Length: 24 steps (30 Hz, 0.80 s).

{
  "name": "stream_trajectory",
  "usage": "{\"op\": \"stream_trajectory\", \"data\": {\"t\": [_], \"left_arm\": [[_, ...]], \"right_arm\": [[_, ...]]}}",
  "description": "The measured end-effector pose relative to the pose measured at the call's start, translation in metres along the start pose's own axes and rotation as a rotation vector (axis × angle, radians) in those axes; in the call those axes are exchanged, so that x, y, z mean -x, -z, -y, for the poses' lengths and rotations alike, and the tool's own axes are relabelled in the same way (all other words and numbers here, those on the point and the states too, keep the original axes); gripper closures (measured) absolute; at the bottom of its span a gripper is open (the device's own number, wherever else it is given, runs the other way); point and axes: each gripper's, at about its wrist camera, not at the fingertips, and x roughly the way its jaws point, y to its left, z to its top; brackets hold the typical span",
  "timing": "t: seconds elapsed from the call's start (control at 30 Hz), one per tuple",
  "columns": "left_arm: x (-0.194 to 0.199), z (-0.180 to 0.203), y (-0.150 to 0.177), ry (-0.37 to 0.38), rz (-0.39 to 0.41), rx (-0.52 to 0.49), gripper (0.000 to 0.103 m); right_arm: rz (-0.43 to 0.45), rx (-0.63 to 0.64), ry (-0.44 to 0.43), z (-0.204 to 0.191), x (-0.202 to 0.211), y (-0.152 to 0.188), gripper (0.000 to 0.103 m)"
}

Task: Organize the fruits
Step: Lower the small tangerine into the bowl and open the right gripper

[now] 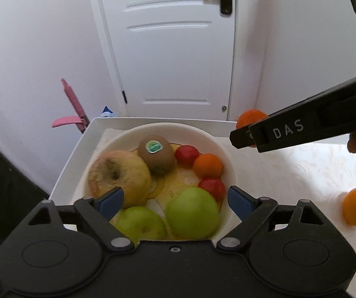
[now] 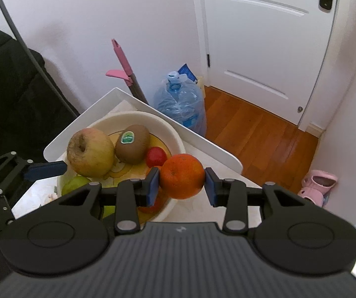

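right gripper (image 2: pixel 181 182) pinches an orange (image 2: pixel 181 176) above the bowl's (image 2: pixel 175 136) near rim, seemingly to drop in; left gripper (image 1: pixel 175 200) gapes wide, empty, over the green apples (image 1: pixel 193 212)

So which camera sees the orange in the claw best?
The right wrist view. There the orange sits whole and sharp, pinched between the right gripper's blue pads. The left wrist view shows only its top, peeking out behind the right gripper beyond the bowl.
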Motion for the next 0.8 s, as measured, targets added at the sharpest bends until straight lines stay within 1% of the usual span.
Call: {"op": "stream_trajectory", "data": {"t": [0.2, 0.33, 0.53, 0.67, 0.7, 0.73, 0.77, 0.8], "left_arm": [[0.007, -0.016, 0.008, -0.013, 0.003, 0.046, 0.010], [0.008, -0.029, 0.015, -0.012, 0.002, 0.096, 0.010], [0.007, -0.041, 0.026, -0.029, -0.007, 0.109, 0.010], [0.007, -0.046, 0.031, -0.025, -0.010, 0.122, 0.010], [0.008, -0.047, 0.032, -0.025, -0.010, 0.123, 0.010], [0.009, -0.049, 0.033, -0.024, -0.009, 0.125, 0.010], [0.010, -0.049, 0.035, -0.020, -0.008, 0.126, 0.010], [0.011, -0.050, 0.035, -0.018, -0.006, 0.128, 0.010]], "right_arm": [[-0.005, 0.029, -0.032, -0.015, -0.011, -0.006, 0.050], [-0.017, 0.060, -0.055, -0.030, -0.026, -0.008, 0.050], [-0.032, 0.088, -0.086, -0.045, -0.046, -0.006, 0.050], [-0.046, 0.108, -0.079, -0.055, -0.054, -0.004, 0.048], [-0.044, 0.117, -0.075, -0.057, -0.054, -0.003, 0.038], [-0.038, 0.127, -0.073, -0.060, -0.052, -0.003, 0.031], [-0.028, 0.133, -0.063, -0.062, -0.050, -0.002, 0.014], [-0.012, 0.136, -0.049, -0.064, -0.046, 0.000, 0.002]]}}
